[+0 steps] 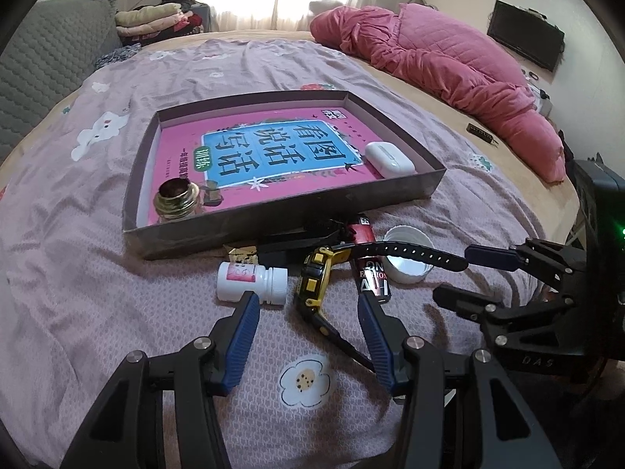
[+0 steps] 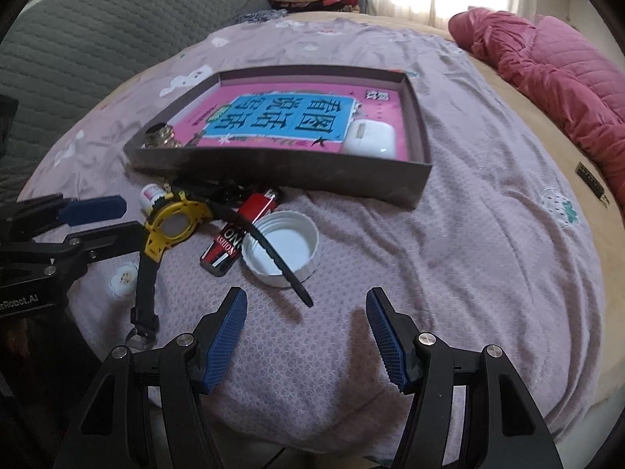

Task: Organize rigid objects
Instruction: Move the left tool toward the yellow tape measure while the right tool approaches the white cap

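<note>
A yellow and black watch [image 1: 312,277] [image 2: 174,224] lies on the mauve bedspread in front of a shallow dark tray [image 1: 250,226] [image 2: 293,172]. My left gripper [image 1: 306,305] [image 2: 133,217] is open, its fingers on either side of the watch body without pressing it. Beside the watch lie a white pill bottle [image 1: 246,279] [image 2: 150,195], a red and black lighter [image 1: 373,277] [image 2: 226,246] and a white lid [image 1: 406,269] [image 2: 293,238]. My right gripper [image 2: 306,297] [image 1: 465,273] is open and empty just in front of the lid, near the strap's tip.
In the tray are a pink book [image 1: 273,152], a white earbud case [image 1: 388,158] [image 2: 369,138] and a gold-necked jar [image 1: 175,199] [image 2: 158,136]. A pink quilt [image 1: 449,66] is heaped at the right. A small dark bar [image 1: 482,133] lies near it.
</note>
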Demonstrator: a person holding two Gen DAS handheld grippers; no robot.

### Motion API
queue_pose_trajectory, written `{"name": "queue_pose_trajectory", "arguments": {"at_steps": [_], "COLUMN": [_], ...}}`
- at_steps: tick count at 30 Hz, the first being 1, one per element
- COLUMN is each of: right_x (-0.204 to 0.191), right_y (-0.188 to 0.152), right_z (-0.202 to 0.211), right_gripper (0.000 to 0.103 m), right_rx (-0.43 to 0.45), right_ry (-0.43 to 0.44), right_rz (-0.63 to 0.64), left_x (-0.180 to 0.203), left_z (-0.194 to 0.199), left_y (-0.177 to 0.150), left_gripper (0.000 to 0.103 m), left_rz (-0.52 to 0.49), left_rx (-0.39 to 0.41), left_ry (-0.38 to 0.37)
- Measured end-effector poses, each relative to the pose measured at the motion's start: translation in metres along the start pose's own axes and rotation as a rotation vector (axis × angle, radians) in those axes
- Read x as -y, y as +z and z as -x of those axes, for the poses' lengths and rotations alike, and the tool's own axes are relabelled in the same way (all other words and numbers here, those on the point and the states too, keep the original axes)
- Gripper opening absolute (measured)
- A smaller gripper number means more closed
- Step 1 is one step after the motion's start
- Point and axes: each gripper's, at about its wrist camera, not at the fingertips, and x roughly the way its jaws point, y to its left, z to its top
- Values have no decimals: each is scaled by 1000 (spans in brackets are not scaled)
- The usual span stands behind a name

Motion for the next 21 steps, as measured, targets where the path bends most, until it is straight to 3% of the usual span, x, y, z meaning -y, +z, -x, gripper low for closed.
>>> {"name": "queue_pose_trajectory", "arguments": {"at_steps": [21], "right_x": [7], "right_y": [2], "right_z": [-12], "right_gripper": [65], "right_rx": [-4], "right_ry": [42], "right_rz": [-45], "left_x": [6], "left_z": [-22], "left_y": [8], "left_gripper": [34], "left_rz": [-46], "left_rx": [-31], "left_ry": [-45]}}
